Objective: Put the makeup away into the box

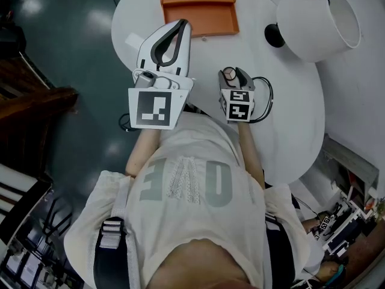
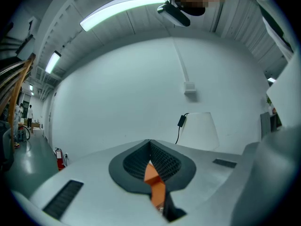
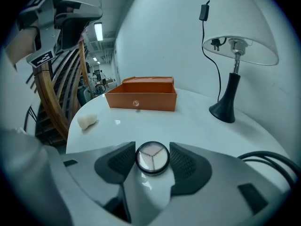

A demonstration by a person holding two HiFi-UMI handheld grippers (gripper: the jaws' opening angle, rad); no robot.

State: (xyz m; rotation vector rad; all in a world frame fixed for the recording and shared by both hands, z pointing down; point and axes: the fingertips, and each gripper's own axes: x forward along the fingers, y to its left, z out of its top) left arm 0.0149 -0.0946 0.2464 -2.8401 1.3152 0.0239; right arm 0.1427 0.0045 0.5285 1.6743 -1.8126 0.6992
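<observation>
Compact (image 3: 152,158), twelve o'clock of it the box (image 3: 141,99), is flanked by right gripper's (image 3: 152,147) spread jaws; left gripper (image 2: 149,142), pressed together, is shown neither compact nor table.

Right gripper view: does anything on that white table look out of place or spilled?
Only a small off-white lumpy sponge stands out. It lies alone near the left edge of the round white table, apart from the orange box. Nothing looks spilled, and the white-shaded lamp stands upright.
</observation>
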